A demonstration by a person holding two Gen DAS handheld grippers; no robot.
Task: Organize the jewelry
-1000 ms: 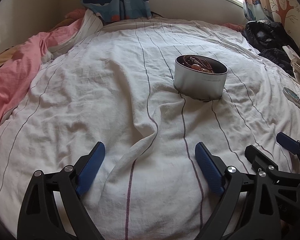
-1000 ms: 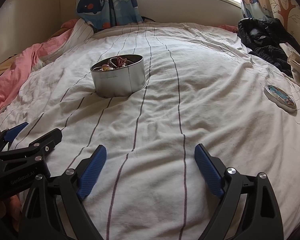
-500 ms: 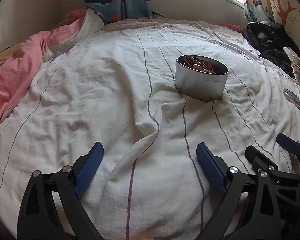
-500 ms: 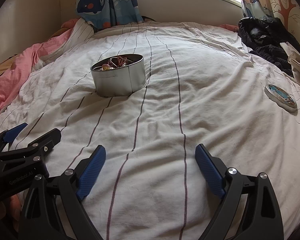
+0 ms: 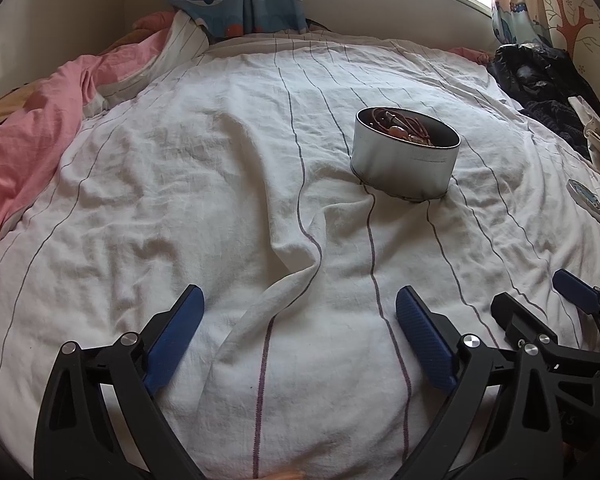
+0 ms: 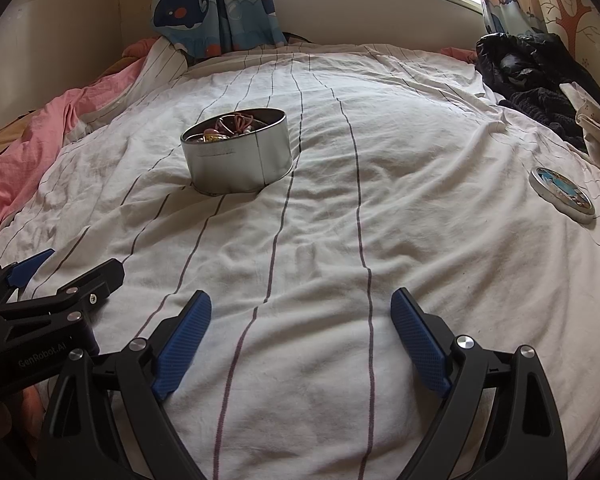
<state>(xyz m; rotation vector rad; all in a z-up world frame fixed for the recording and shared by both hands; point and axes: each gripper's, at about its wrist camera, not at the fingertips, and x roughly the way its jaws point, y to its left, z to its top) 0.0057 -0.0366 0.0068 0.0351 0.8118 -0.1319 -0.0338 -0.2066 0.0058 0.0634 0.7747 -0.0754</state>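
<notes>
Both grippers spread wide, empty; jewelry tin lidless.

Colours on the bed

The sheet is white with thin dark stripes, and the blanket is pink. The tin is shiny silver, with brown and pink jewelry inside. The lid has a silver edge and a blue picture on top. One curtain is blue with a dark blue whale that has a red spot. The other curtain is cream with an orange tree. The clothes are black. The left gripper and right gripper are black with blue fingers.
</notes>
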